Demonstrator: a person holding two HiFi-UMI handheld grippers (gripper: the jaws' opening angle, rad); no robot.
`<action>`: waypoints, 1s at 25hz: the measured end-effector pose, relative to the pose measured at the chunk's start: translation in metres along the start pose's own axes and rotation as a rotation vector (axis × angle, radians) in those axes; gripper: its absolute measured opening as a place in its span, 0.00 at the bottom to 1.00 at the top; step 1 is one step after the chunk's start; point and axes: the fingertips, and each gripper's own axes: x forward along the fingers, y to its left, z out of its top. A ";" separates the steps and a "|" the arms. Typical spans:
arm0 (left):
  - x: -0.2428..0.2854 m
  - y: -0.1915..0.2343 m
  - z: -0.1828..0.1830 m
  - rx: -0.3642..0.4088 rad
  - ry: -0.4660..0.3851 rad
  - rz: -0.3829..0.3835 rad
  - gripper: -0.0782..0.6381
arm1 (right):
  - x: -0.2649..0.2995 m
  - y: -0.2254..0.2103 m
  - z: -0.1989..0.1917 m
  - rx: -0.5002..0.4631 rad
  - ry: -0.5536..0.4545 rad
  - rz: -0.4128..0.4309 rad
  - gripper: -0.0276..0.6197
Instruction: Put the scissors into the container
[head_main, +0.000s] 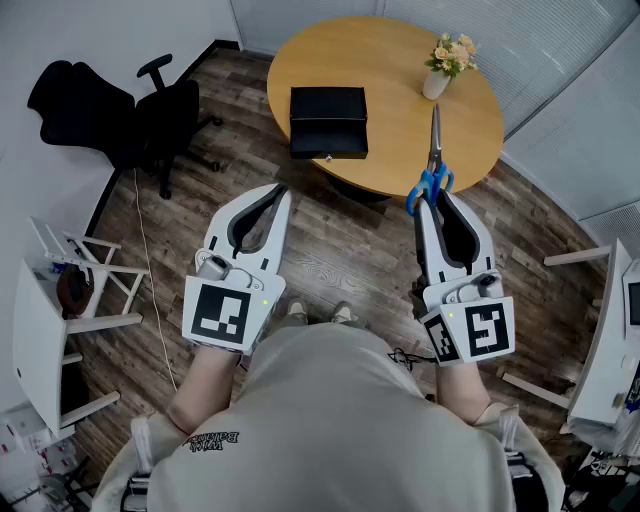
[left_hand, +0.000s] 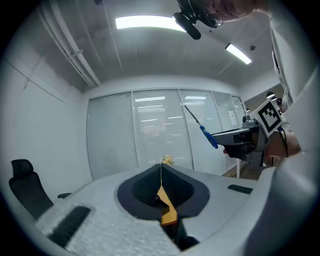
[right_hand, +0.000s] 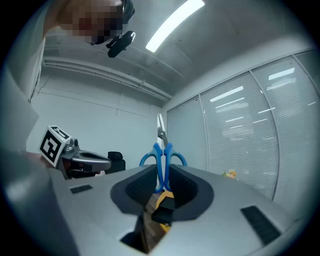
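We see the right gripper (head_main: 433, 197) clamped on the blue handles of the scissors (head_main: 435, 160), blades pointing up-frame over the round table (head_main: 395, 135). Left gripper (head_main: 278, 192) has its jaws pressed together, empty. Black container (head_main: 328, 122) sits top center, flower vase (head_main: 438, 78) just past the blade tips, office chair (head_main: 165, 115) upper left.

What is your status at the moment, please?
Right claw shut on scissors, blades pointing forward. Left claw shut, empty. Container on table ahead, nothing in between.

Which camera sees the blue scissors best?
The right gripper view: the scissors fill its middle, blue handles pinched in the right gripper. The head view shows them smaller, blades pointing away. The left gripper view shows a tiny distant sliver.
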 end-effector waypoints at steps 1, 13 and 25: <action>0.000 -0.002 0.000 -0.002 0.002 0.000 0.14 | -0.001 -0.002 -0.002 0.004 0.006 0.000 0.18; 0.011 -0.026 -0.003 0.002 0.010 0.025 0.14 | -0.014 -0.025 -0.018 0.048 0.037 0.044 0.18; 0.039 -0.053 -0.005 0.028 0.019 0.027 0.14 | -0.018 -0.064 -0.029 0.044 0.022 0.060 0.18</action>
